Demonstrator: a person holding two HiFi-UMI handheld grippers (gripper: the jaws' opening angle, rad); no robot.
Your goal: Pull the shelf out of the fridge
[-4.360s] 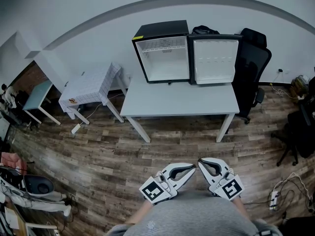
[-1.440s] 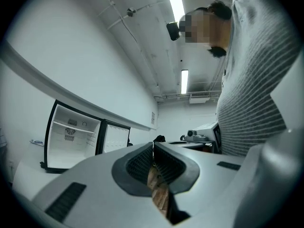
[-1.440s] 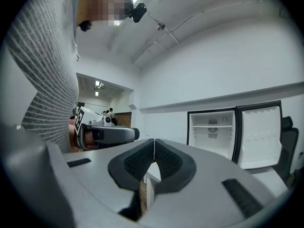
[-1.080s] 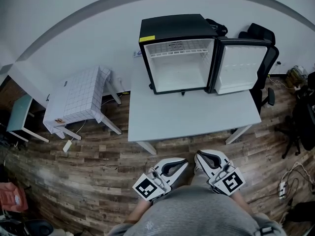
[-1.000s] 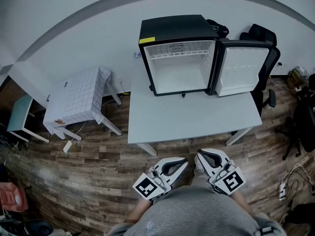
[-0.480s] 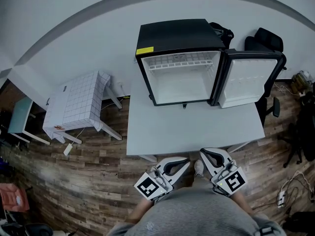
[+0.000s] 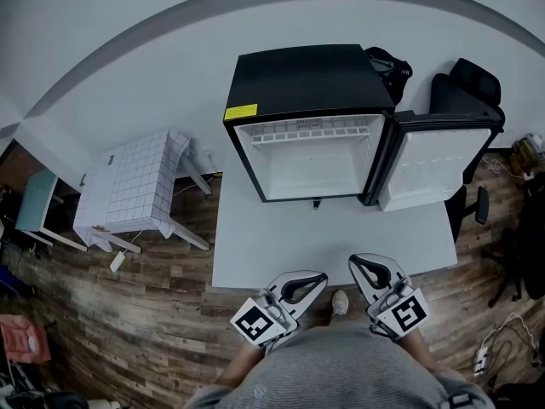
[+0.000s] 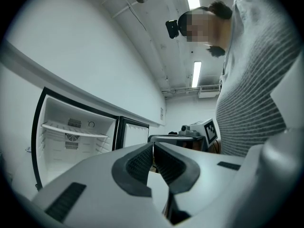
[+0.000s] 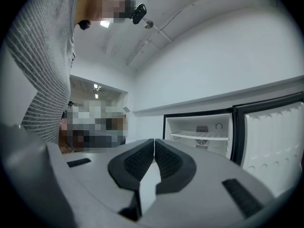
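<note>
A black mini fridge (image 7: 300,83) stands on a white table (image 7: 332,237) with its door (image 7: 434,167) swung open to the right. Inside, a white wire shelf (image 7: 308,131) sits near the top; it also shows as the shelf (image 8: 73,129) in the left gripper view and the shelf (image 9: 199,137) in the right gripper view. Both grippers hang at the table's near edge, close to my body and well short of the fridge. My left gripper (image 7: 322,276) is shut and empty. My right gripper (image 7: 355,263) is shut too, nothing between its jaws.
A small table under a checked cloth (image 7: 136,186) stands to the left. A black office chair (image 7: 473,88) sits behind the open door, and a dark bag (image 7: 387,62) lies behind the fridge. Wooden floor (image 7: 128,313) surrounds the table. My shoe (image 7: 339,302) shows below.
I have stepped closer to the table: the fridge and table look larger and nearer, and the grippers now overlap the table's near edge. Both stay shut.
</note>
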